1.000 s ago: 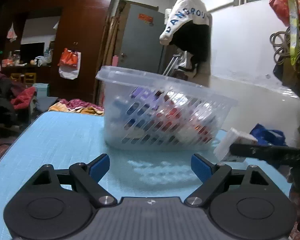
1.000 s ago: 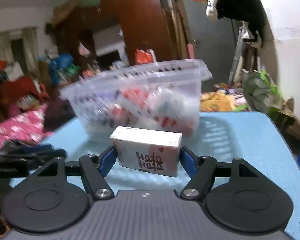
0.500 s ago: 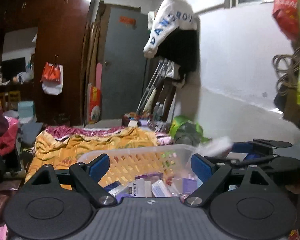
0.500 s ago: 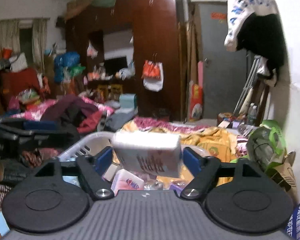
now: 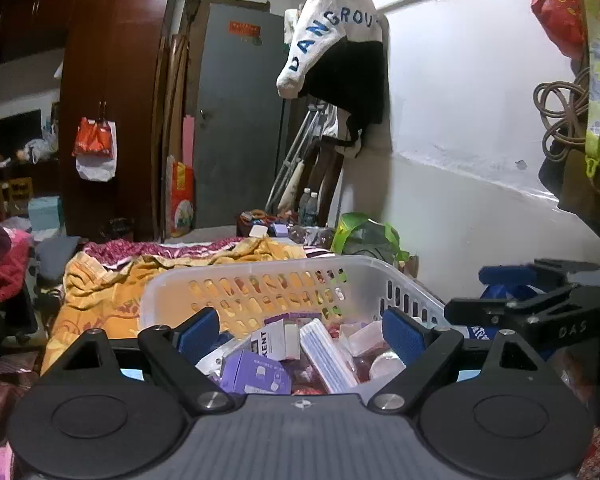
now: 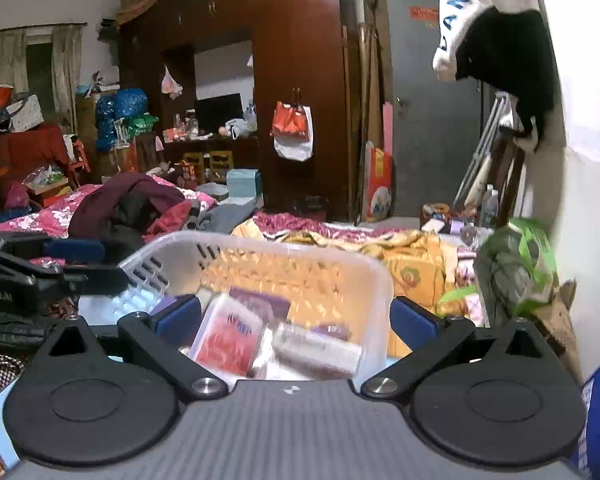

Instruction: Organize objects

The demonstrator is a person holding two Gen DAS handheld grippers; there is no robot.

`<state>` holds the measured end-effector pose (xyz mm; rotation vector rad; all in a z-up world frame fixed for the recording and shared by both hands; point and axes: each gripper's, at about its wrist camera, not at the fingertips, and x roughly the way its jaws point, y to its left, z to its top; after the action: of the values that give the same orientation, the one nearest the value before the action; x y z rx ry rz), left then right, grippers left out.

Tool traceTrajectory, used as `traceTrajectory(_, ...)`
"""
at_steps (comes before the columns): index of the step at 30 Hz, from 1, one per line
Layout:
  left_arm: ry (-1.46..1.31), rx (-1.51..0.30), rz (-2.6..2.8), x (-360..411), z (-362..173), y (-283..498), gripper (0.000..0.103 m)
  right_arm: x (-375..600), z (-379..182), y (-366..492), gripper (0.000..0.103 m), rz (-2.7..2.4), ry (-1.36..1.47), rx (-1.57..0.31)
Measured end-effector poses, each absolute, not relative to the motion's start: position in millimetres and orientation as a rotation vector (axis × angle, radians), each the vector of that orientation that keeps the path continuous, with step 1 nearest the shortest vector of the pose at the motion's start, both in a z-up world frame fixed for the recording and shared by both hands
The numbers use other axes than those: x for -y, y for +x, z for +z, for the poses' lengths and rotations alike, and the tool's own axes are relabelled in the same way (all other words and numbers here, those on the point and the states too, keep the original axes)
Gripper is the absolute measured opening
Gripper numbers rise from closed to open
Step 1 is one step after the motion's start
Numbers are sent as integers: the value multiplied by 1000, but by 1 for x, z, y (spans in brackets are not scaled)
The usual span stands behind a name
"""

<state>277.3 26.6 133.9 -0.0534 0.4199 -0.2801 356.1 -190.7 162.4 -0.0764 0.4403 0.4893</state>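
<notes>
While the dark wooden wardrobe and the grey door fill the back of the room, a white and black jacket hangs on the white wall to the right. An orange blanket lies crumpled just behind the translucent basket, which sits in front of both cameras and holds a heap of small packages. Above the basket, the left gripper has its blue pads spread wide with nothing between them, and the right gripper is likewise spread apart and empty. Inside the basket, a red and white box lies tilted between the right gripper's fingers, blurred, and a purple box rests near a white carton marked KENT.
</notes>
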Motion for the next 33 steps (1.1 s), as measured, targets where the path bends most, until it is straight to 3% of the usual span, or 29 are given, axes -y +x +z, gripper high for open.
traceTrajectory(33,31,-347,-208,-13,124,234,99,196,134,315,103,406,-92,-486)
